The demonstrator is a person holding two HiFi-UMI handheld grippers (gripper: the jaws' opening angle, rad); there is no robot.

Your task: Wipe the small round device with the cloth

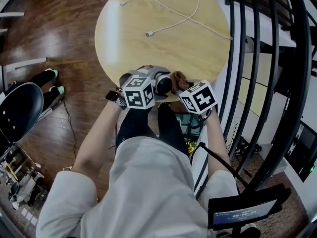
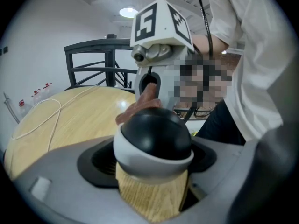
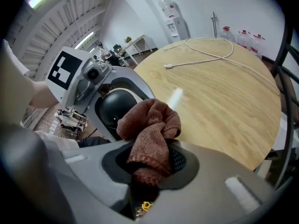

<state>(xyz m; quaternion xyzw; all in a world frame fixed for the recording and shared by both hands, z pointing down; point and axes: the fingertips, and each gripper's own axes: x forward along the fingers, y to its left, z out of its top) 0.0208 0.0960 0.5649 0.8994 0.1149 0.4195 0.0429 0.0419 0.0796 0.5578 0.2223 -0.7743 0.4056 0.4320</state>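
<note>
Right gripper [image 3: 150, 164], jaws clamped on brown cloth [image 3: 152, 132]; cloth bunches upward out of jaws. Just behind it, small round device [image 3: 116, 110], glossy black dome, sits in left gripper [image 3: 110, 97], marker cube [image 3: 64, 74] at its top. Cloth's upper fold overlaps dome's edge (contact not discernible). Round wooden table [image 3: 224, 101] fills right side. White cable [image 3: 205, 55] loops across far part of it. Water dispenser [image 3: 169, 14] against back wall.
</note>
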